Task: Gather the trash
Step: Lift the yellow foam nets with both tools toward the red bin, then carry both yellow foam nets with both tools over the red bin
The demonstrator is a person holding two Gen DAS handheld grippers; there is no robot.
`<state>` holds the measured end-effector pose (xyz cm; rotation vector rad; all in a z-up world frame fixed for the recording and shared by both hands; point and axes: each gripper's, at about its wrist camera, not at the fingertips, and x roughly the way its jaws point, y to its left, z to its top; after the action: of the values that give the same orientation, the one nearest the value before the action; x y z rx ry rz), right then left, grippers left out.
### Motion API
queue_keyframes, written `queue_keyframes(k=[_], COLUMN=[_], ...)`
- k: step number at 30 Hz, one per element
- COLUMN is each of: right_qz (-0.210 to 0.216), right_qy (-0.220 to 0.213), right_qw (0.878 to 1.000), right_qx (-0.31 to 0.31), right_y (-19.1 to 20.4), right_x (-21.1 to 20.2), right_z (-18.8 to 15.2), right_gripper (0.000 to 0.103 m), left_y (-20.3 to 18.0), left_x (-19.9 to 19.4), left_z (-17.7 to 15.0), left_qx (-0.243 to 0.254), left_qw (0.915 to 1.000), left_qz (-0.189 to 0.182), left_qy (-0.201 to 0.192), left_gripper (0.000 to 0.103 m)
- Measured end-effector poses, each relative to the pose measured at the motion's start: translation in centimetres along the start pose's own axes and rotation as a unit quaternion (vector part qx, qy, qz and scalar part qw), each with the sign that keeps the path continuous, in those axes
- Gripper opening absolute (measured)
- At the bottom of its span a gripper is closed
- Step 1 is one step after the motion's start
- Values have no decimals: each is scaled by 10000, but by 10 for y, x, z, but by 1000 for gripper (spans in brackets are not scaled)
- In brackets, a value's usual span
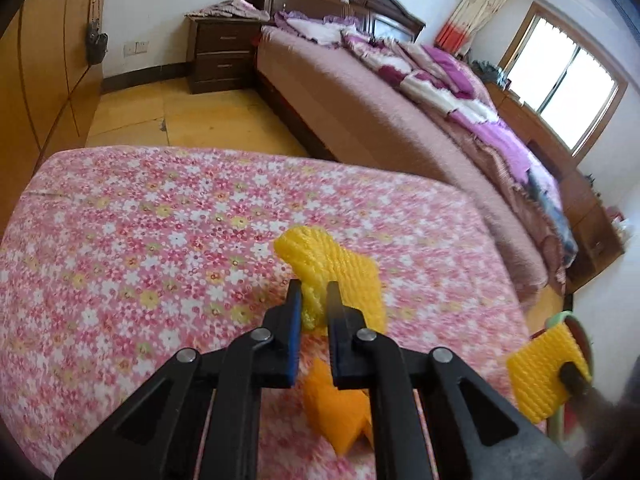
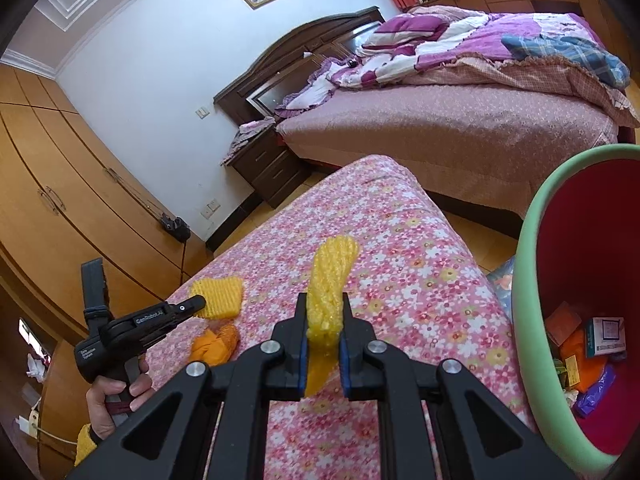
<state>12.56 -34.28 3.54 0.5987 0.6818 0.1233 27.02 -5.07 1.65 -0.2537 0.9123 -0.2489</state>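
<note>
Left wrist view puts our left gripper (image 1: 314, 296) at lower centre, its jaws pressed onto a yellow foam net (image 1: 340, 276) that rises from between the fingertips toward the middle of the frame. We hold it by one bunched edge, so most of the sleeve stands free above the flowered cloth (image 1: 160, 240) and nothing else comes up with it. Directly below the jaws, at the bottom centre, an orange foam piece (image 1: 336, 408) lies on the cloth, not yet picked up. At the right edge of this view our right gripper's tip shows dark against a second yellow foam net (image 1: 548, 372).

In the right wrist view the right gripper (image 2: 323, 320) sits at lower centre, jaws pinching that second net, which sticks up between the pads like a folded strip and points toward the middle of the frame. We grip it low, leaving its long end loose so it should fall cleanly once let go. The green-rimmed bin (image 2: 524, 280) fills the right side of this frame, tilted open toward us, with boxes and wrappers already lying in its red inside; that is where both nets belong. At the left of the same view a person's hand (image 2: 116, 396) grips the handle of the left tool.

We judge both nets lifted and ready for the bin, with the orange piece remaining on the cloth for a later pass.
</note>
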Motion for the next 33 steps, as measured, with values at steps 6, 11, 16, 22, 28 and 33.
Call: queue_keyframes(k=[6, 11, 16, 22, 28, 33], right_qz=[85, 109, 69, 45, -40, -111], right_qy=[-149, -228, -342, -518, -730, -972], right_qw=[9999, 9996, 9993, 9985, 9967, 9939], right_qx=[8, 91, 118, 199, 350, 514], right_y=[5, 5, 5, 0, -12, -25], right_x=[-25, -45, -68, -97, -123, -150], right_z=[-6, -14, -21, -28, -34, -37], right_gripper=[13, 13, 13, 13, 13, 13], left_y=[-3, -9, -20, -44, -68, -90], left_x=[-47, -75, -97, -122, -137, -143], left_z=[-16, -28, -43, -59, -74, -85], left_qx=[-90, -59, 54, 203, 294, 400], left_qw=[9994, 9984, 9974, 9947, 9923, 9906], left_qz=[-212, -379, -525, -737, -920, -1069], left_qy=[-277, -407, -494, -692, -779, -752], left_gripper=[10, 10, 10, 10, 10, 10])
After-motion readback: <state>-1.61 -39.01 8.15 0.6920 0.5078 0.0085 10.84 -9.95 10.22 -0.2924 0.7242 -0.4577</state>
